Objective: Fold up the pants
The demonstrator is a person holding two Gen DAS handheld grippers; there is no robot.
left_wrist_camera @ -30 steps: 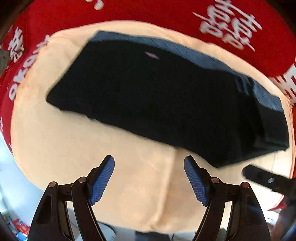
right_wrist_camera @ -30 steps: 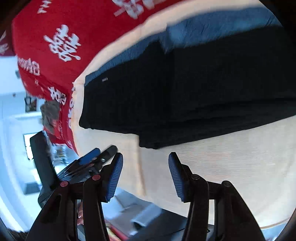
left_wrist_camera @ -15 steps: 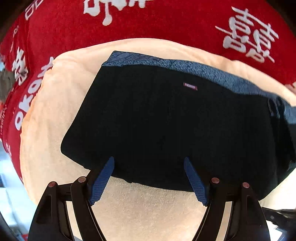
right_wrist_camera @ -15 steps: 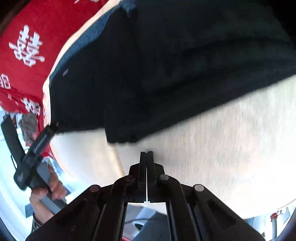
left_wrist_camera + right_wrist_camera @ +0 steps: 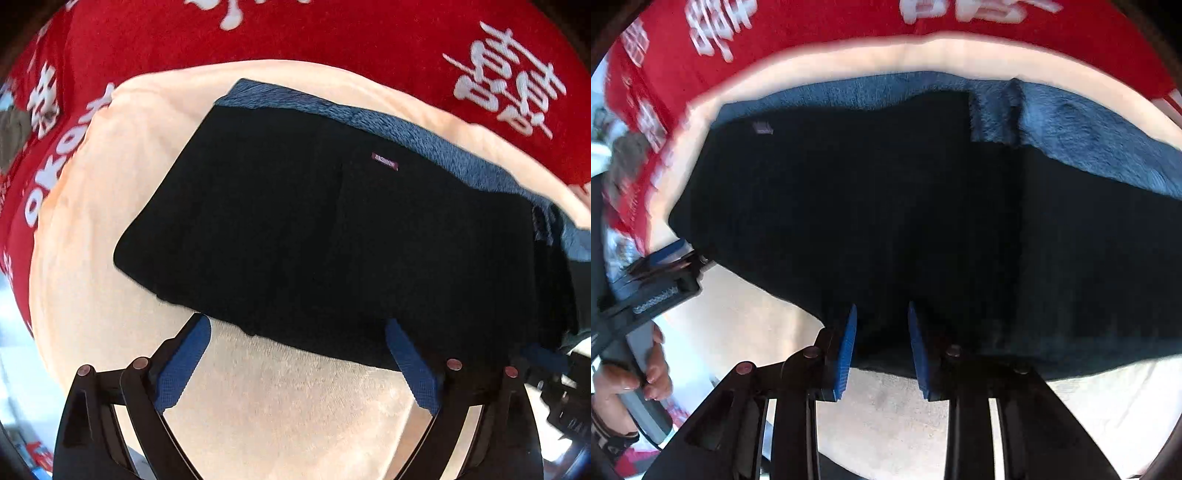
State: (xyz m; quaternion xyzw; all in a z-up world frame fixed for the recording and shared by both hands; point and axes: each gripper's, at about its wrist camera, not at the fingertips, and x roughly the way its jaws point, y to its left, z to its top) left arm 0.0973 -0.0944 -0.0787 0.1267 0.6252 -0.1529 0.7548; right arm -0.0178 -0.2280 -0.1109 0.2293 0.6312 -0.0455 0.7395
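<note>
pants: black pants [image 5: 332,236], folded into a flat block, lying on the cream towel [image 5: 288,417]; blue fleecy lining shows along the far edge; small label [image 5: 385,161] on top near that edge
surface: towel is spread over a red cloth [image 5: 332,33] with white characters; what's under the cloth I can't tell
my left tool: left tool [image 5: 297,354] points down at the near hem of the pants, jaws wide and opening; blue pads [image 5: 184,365] straddle the hem, left pad over bare towel, right pad at the fabric edge; nothing gripped, released
my right tool: right tool [image 5: 881,350] points down over the near edge of the pants, jaws narrow but opening; black fabric sits in the gap between the blue pads [image 5: 846,354]; pads don't look pressed on it, so released
cross view: from the right wrist view my left tool [image 5: 661,273] shows at the left corner of the pants, my hand [image 5: 635,373] wrapped around its grey handle
blur: right wrist view smeared at the left rim
</note>
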